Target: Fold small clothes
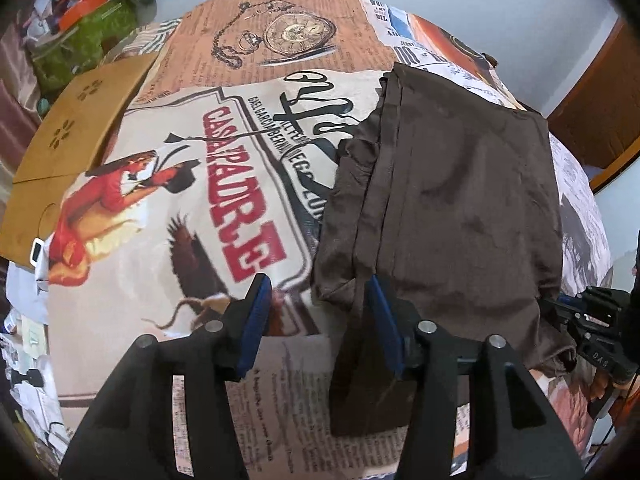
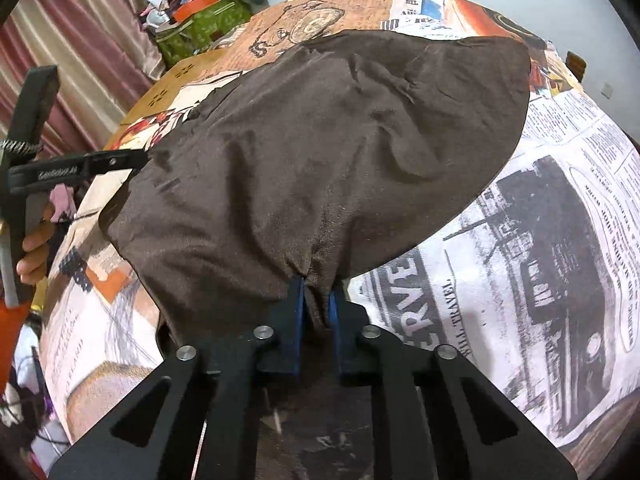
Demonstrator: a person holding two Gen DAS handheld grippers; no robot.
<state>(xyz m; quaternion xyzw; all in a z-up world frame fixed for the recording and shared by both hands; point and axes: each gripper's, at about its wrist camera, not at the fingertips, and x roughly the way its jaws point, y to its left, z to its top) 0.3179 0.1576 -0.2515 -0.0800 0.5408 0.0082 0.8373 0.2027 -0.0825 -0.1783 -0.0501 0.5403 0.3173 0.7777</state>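
Brown garment [image 1: 452,200] lies partly folded on the printed tablecloth [image 1: 168,216], spread across its middle. Right gripper [image 2: 318,300] at the garment's near edge, blue pads pinching a bunched tuck of the fabric. Left gripper [image 1: 320,308] at the garment's near left corner, jaws spread, pressing on nothing. Cardboard box [image 1: 72,144] past the garment's far left.

Both wrist views look steeply down, close over the printed tablecloth [image 1: 168,208]; both share the brown garment [image 2: 320,152].
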